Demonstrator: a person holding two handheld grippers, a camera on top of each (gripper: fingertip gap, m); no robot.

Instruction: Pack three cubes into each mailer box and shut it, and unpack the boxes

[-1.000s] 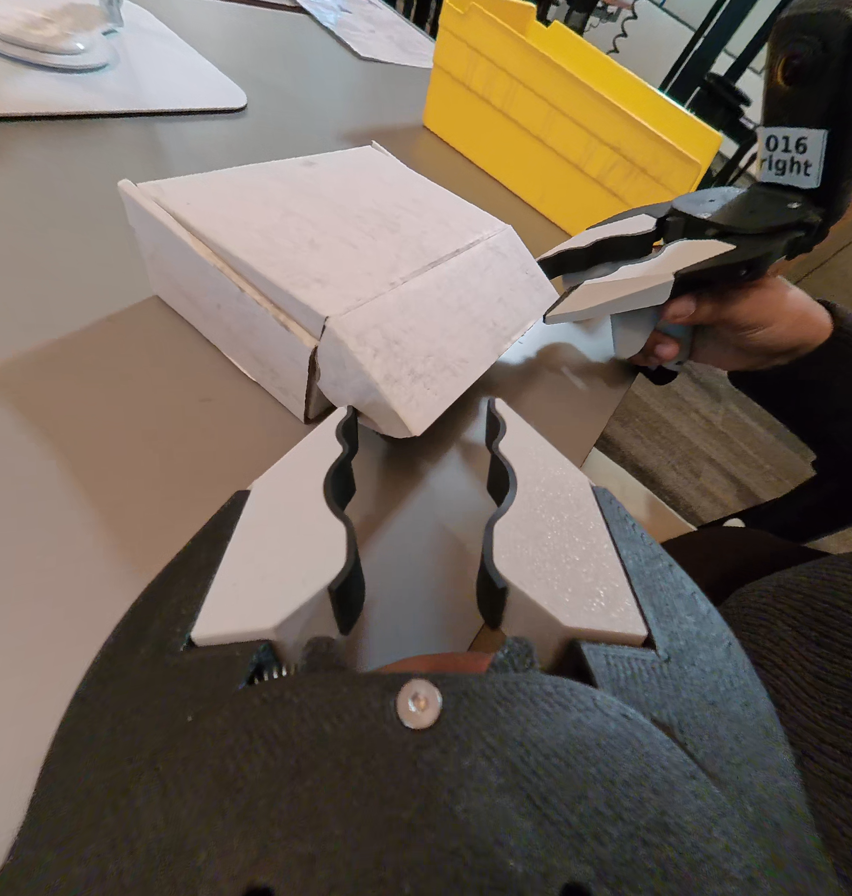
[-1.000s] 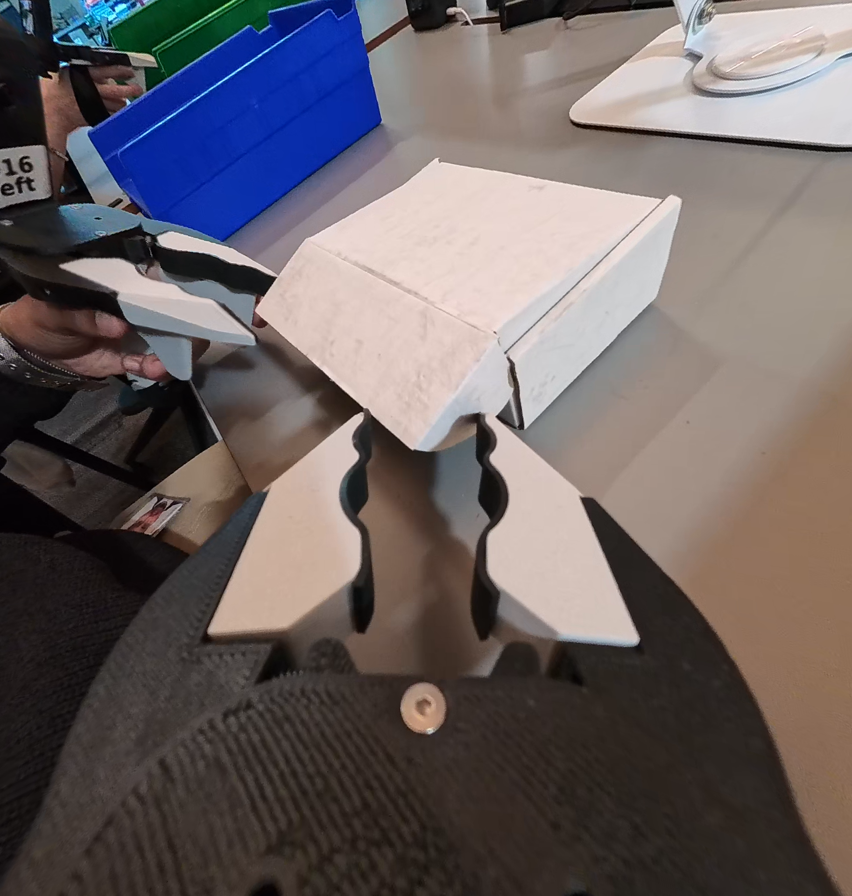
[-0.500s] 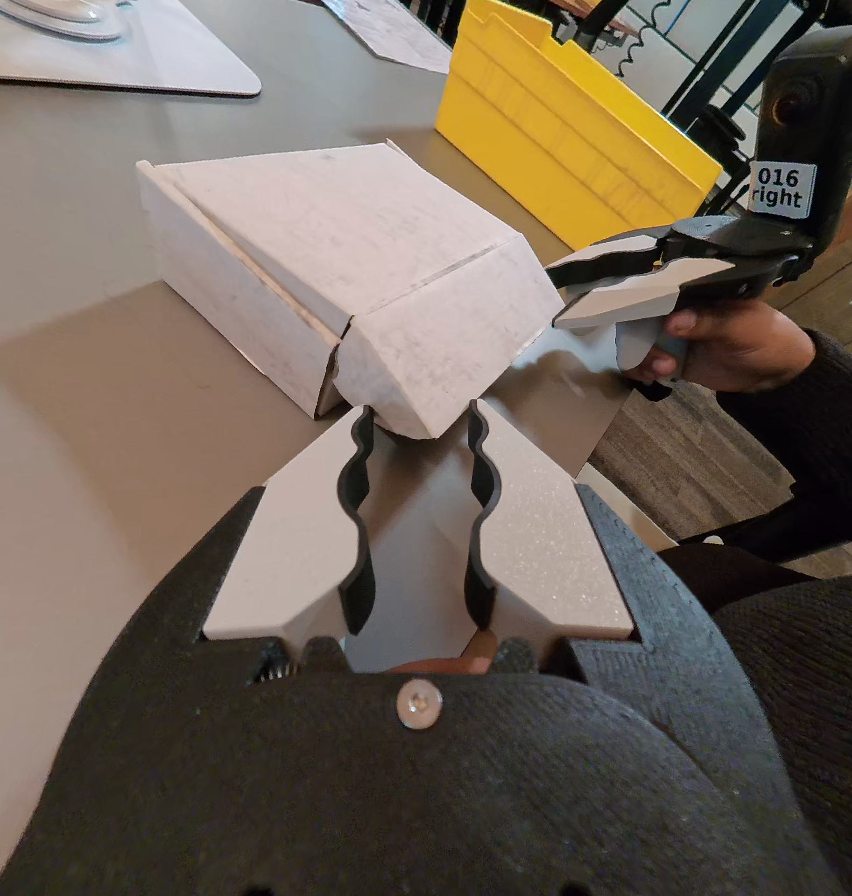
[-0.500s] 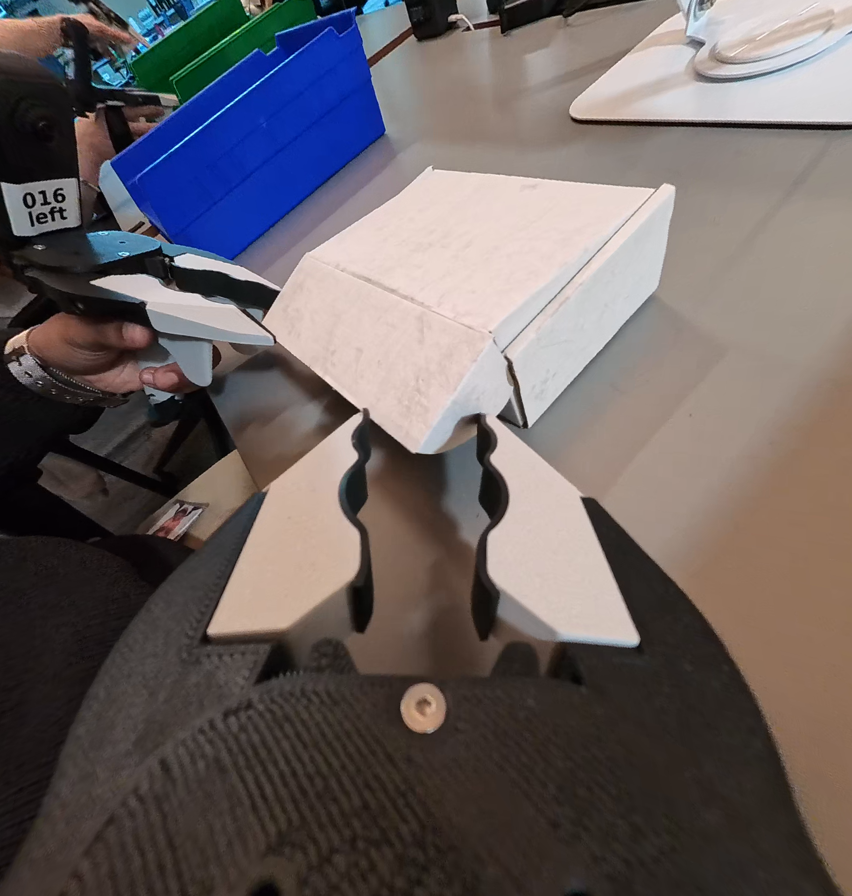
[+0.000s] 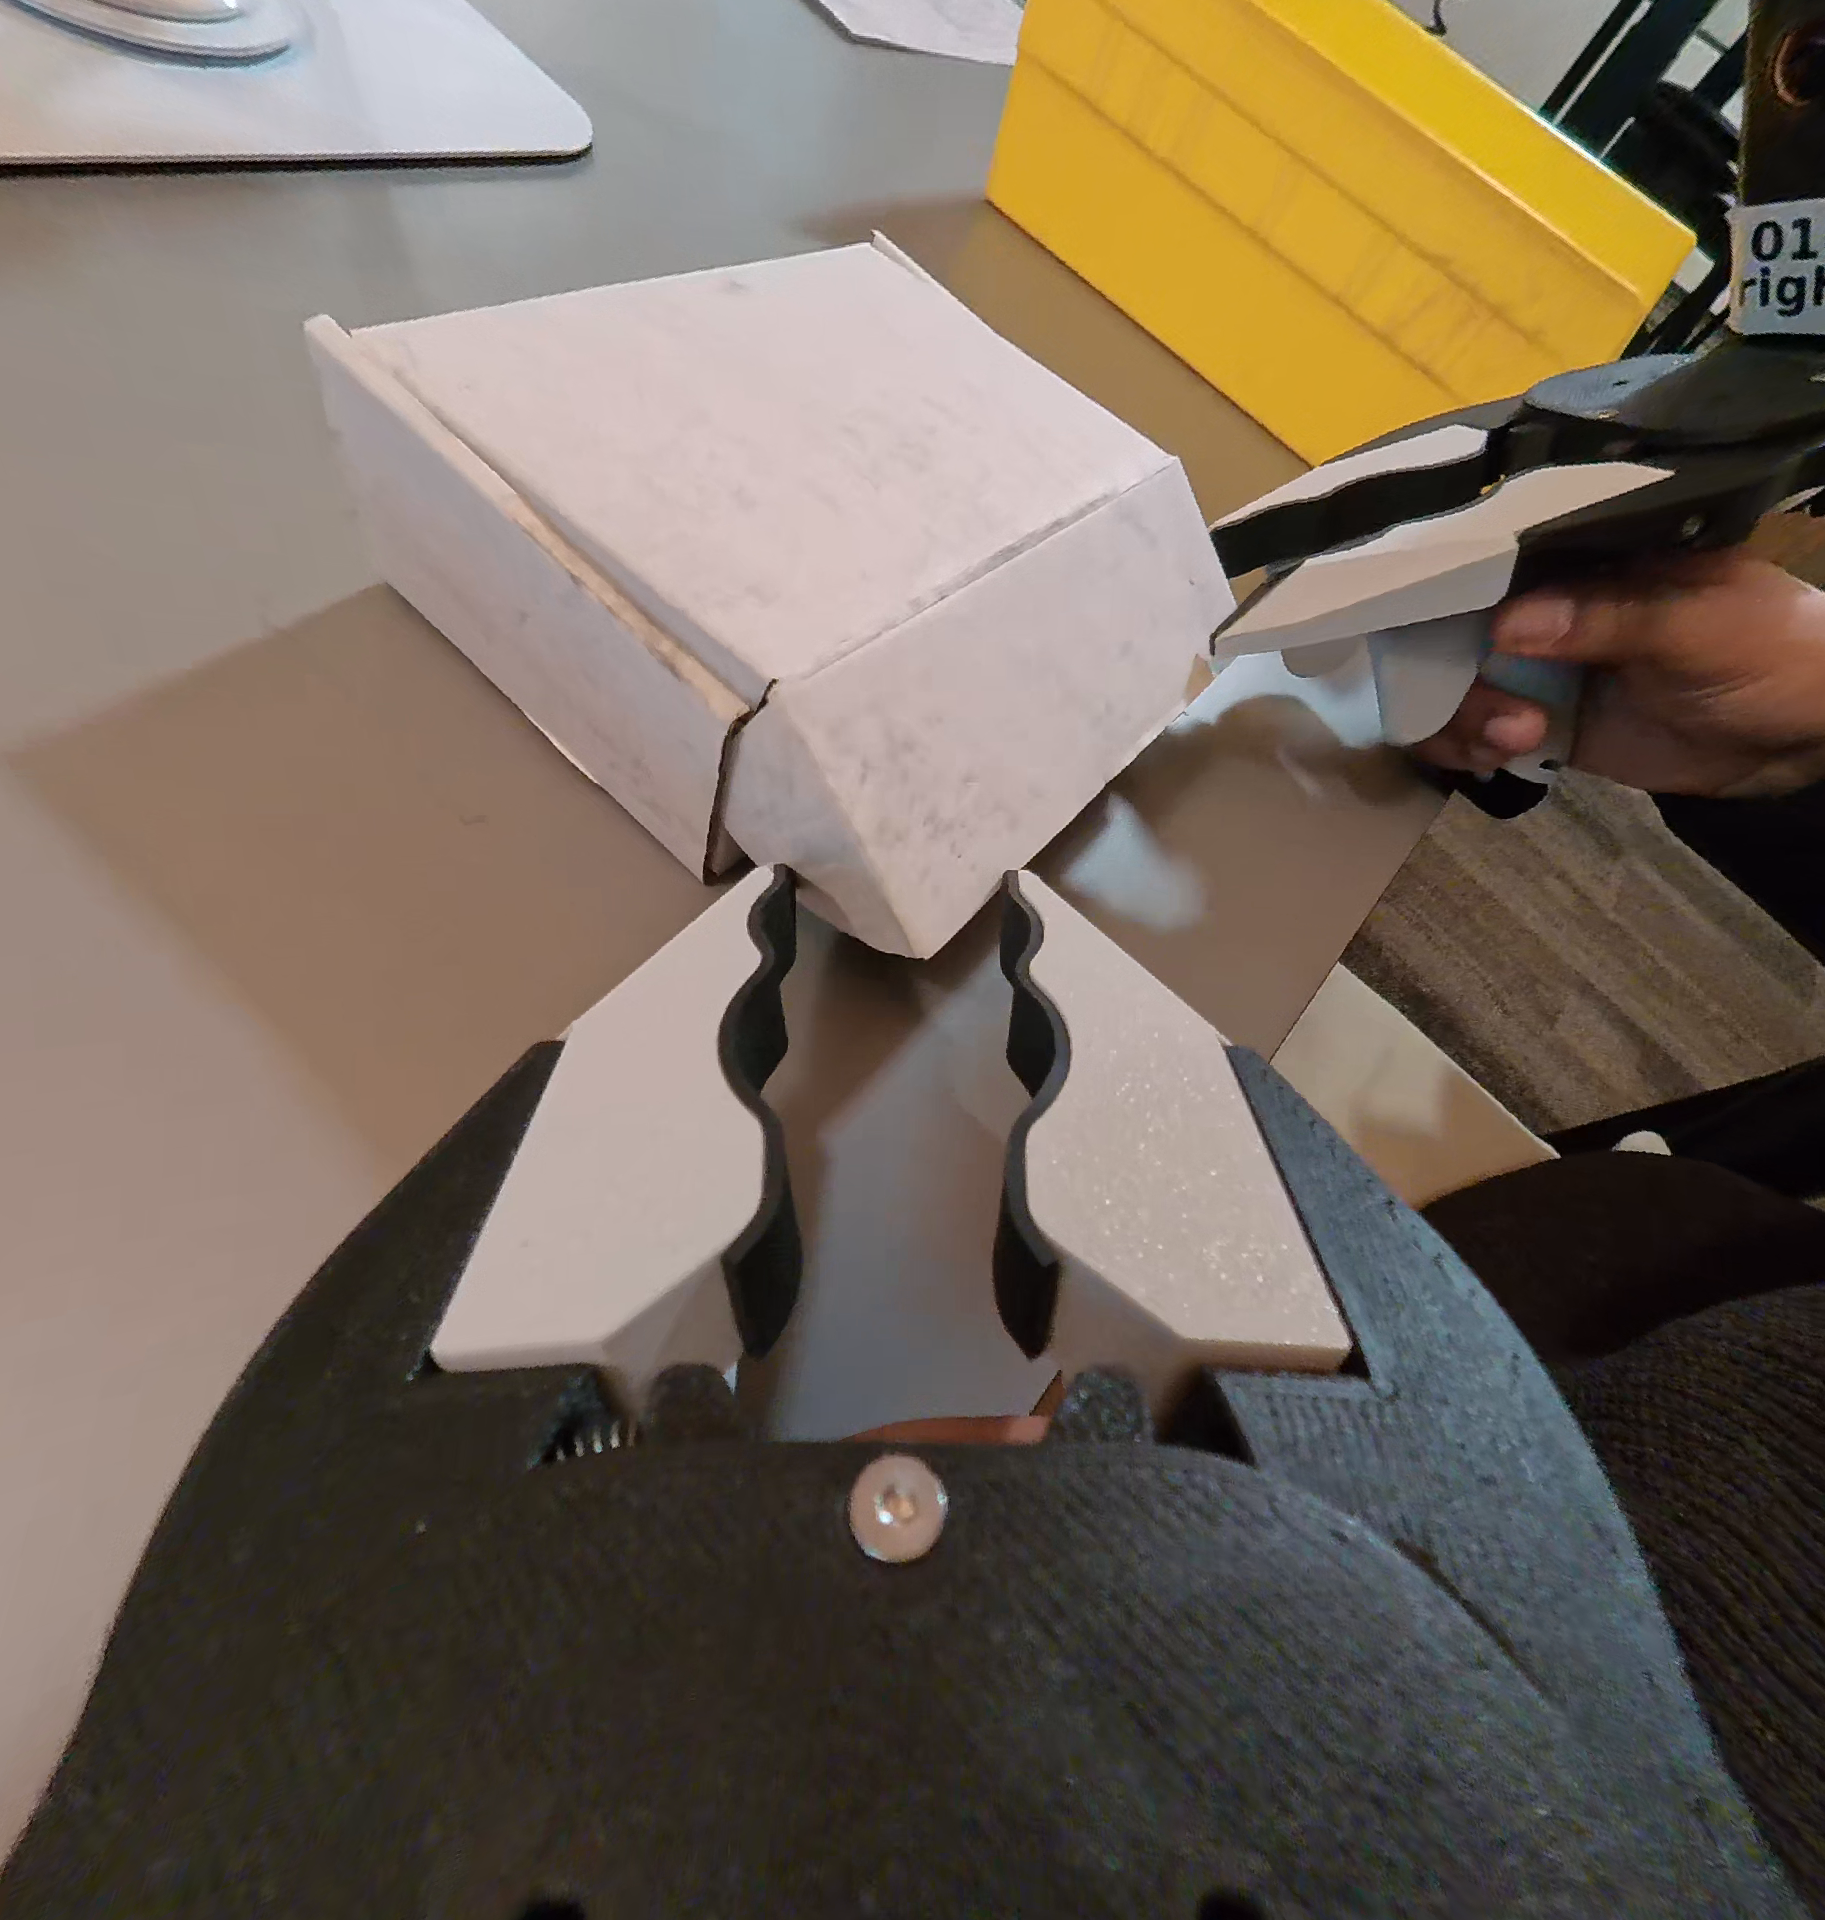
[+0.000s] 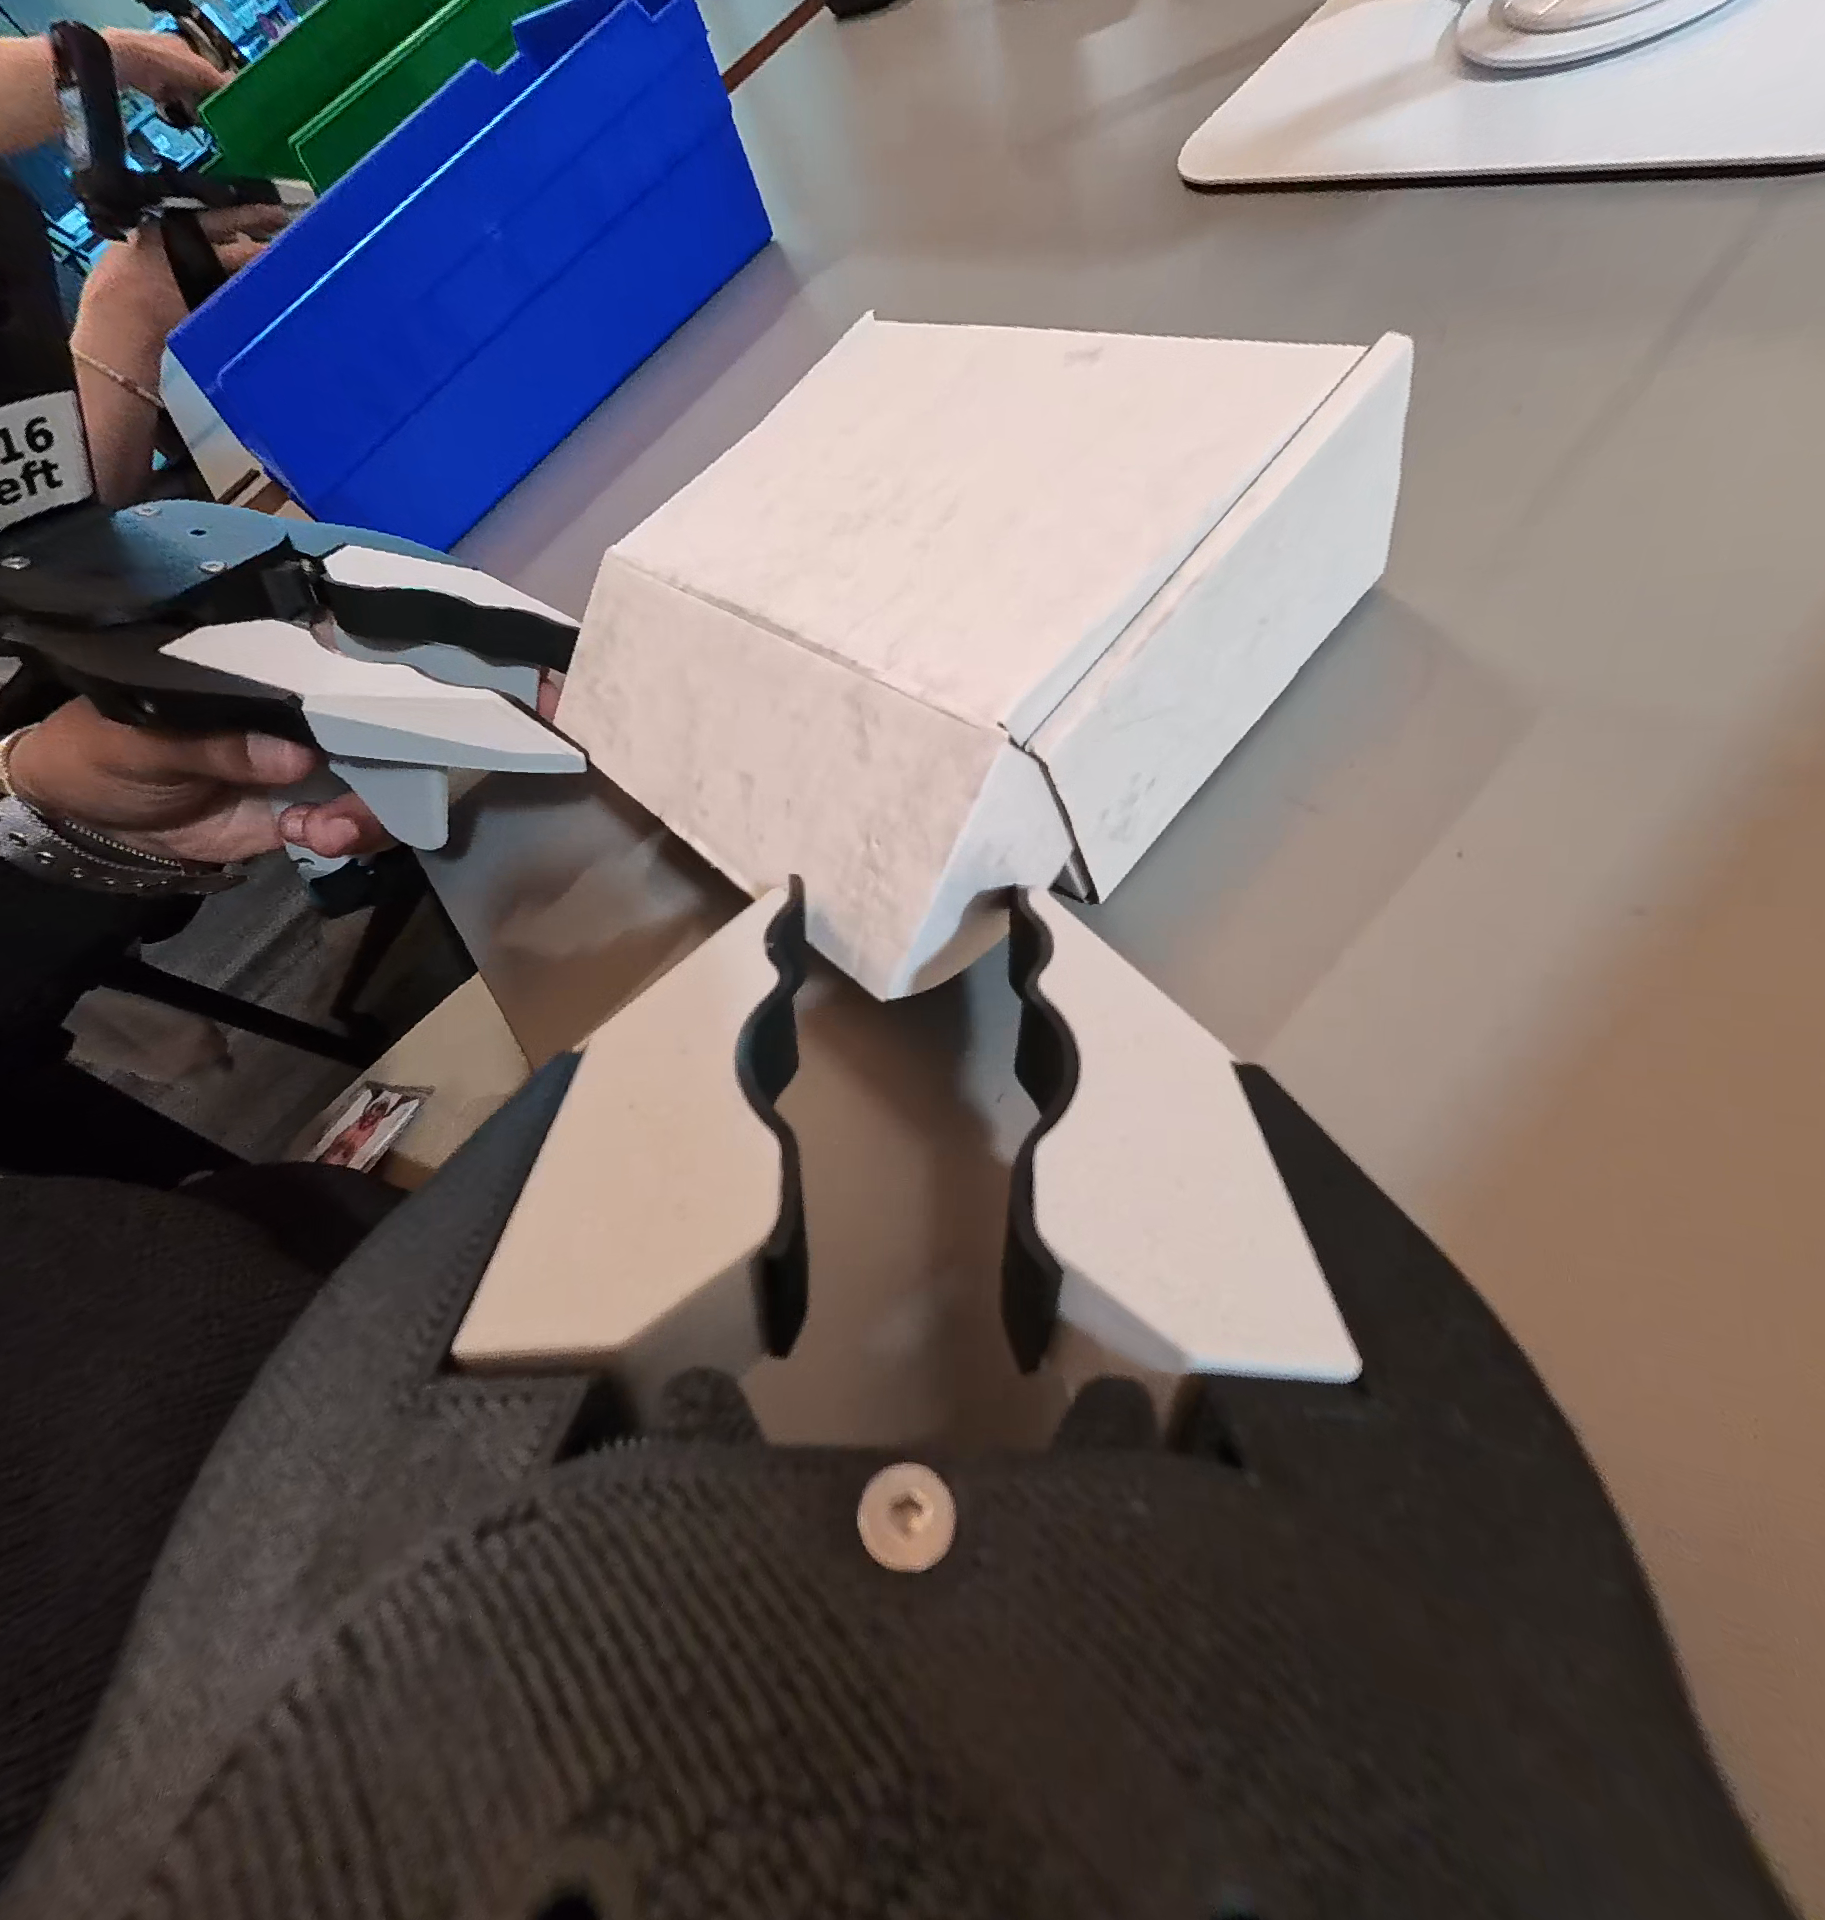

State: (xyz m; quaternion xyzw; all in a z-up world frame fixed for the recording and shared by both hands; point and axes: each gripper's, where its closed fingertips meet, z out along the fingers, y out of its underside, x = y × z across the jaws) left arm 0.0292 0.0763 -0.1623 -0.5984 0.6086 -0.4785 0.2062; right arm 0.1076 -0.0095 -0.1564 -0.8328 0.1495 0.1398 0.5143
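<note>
A white mailer box lies on the grey table with its lid down. Its front flap slopes out towards the table's front edge. My left gripper is open, with the flap's left corner between its fingertips. My right gripper is open, with the flap's right corner between its fingertips. Each gripper also shows in the other's view, level with the flap's side edge: the right gripper and the left gripper. The box hides its contents, and no cubes are in view.
A yellow bin stands behind the box on the right. A blue bin and a green bin stand on the left. A white mat lies at the back. The table's front edge is close.
The left gripper's jaws have narrowed slightly. Both grippers have stayed at the flap's front corners and shifted only a little. The box has not moved.
</note>
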